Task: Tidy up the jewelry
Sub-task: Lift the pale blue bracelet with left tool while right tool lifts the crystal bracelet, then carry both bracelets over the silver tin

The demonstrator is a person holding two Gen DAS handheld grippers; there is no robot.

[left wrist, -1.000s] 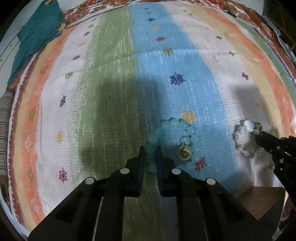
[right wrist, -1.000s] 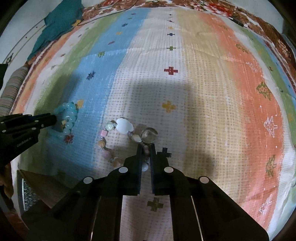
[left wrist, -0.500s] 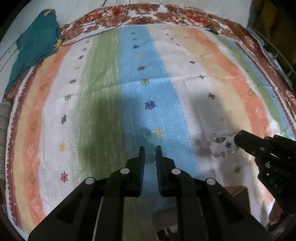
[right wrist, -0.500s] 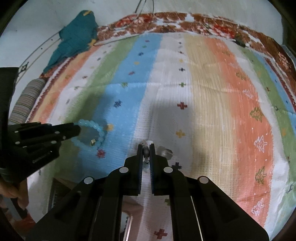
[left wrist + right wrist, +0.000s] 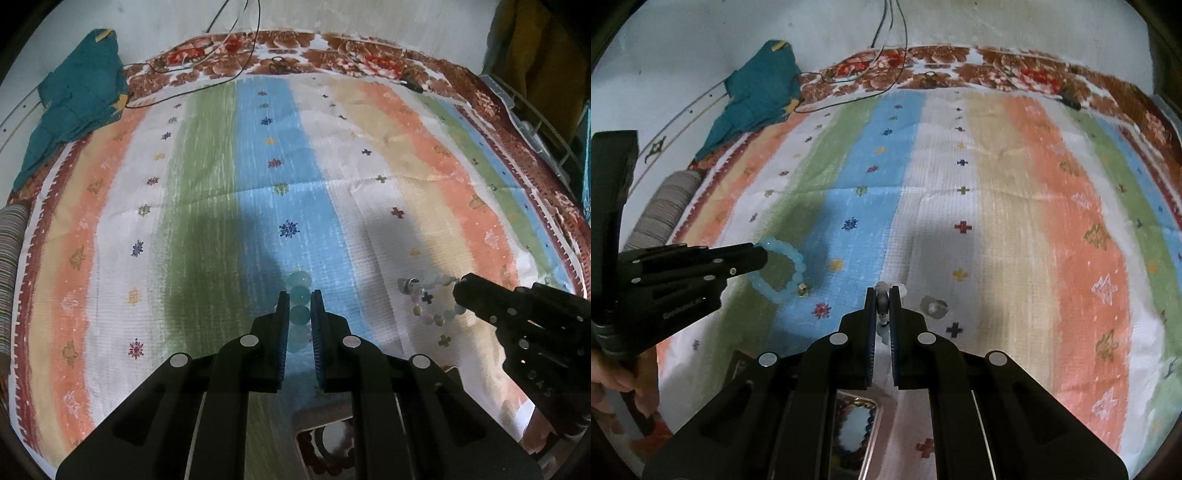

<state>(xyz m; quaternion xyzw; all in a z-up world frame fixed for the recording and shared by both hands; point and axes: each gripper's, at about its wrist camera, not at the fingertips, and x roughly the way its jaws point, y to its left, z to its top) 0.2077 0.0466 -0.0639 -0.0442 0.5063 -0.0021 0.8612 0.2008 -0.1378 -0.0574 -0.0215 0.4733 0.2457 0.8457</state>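
My left gripper (image 5: 299, 297) is shut on an aqua bead bracelet (image 5: 300, 280), whose beads line up between the pads. In the right wrist view the same aqua bracelet (image 5: 790, 269), with a small gold charm, hangs as a loop from the left gripper (image 5: 762, 255) above the striped cloth (image 5: 1015, 221). My right gripper (image 5: 882, 293) is shut on a pastel mixed-bead bracelet (image 5: 934, 306) with a clear bead. In the left wrist view the pastel bracelet (image 5: 424, 299) dangles from the right gripper (image 5: 460, 291). Both bracelets hang clear of the cloth.
A jewelry box (image 5: 855, 432) with dark beads sits under the grippers at the near edge. A teal garment (image 5: 77, 107), thin cables (image 5: 229, 48) and a striped roll (image 5: 665, 210) lie at the far and left edges. A person's hand (image 5: 613, 380) grips the left handle.
Both grippers have risen and tilted up, each lifting its bracelet off the cloth. More of the far cloth and wall shows now.
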